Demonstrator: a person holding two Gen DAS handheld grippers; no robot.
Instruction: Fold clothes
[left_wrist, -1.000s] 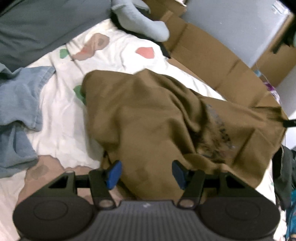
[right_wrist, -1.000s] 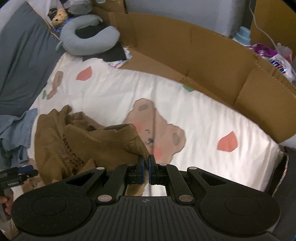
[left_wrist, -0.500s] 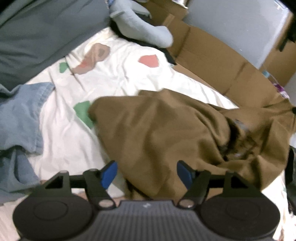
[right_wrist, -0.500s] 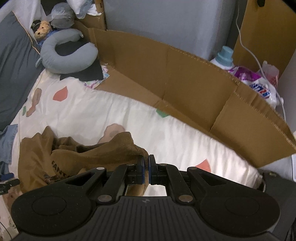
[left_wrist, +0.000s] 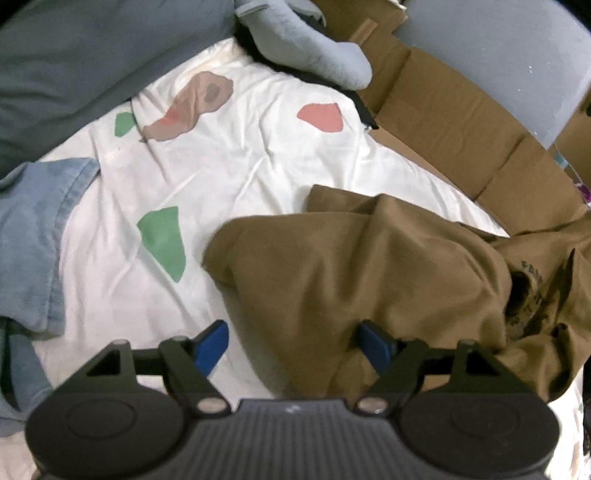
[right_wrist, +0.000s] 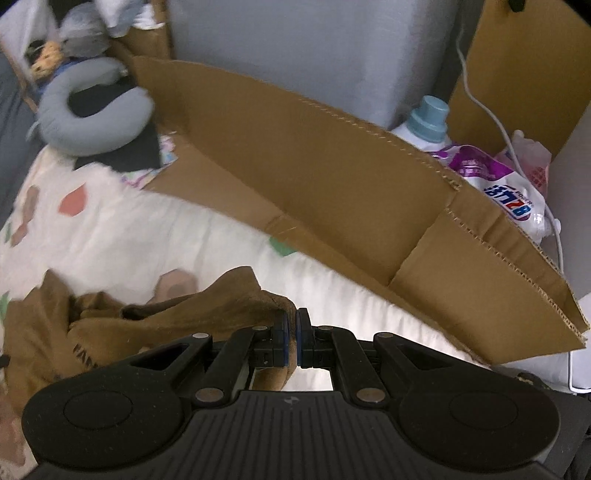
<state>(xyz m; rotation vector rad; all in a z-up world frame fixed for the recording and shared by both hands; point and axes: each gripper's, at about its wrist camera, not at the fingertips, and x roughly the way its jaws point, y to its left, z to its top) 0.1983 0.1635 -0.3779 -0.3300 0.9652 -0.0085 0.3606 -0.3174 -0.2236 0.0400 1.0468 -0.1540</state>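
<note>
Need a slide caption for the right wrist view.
Right gripper shut on brown shirt above white sheet.

Left tongs (left_wrist: 293, 341) spread wide over brown garment (left_wrist: 369, 266), white sheet (left_wrist: 240, 166).

The brown garment (left_wrist: 369, 273) lay crumpled on the white patterned bed sheet (left_wrist: 258, 166), dark printed lettering showing among its folds. One edge was lifted and stretched off the sheet. A blue denim garment (left_wrist: 33, 229) lay bunched well apart from it.

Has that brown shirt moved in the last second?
Yes. The brown shirt slid right across the white sheet, uncovering the green patch.
</note>
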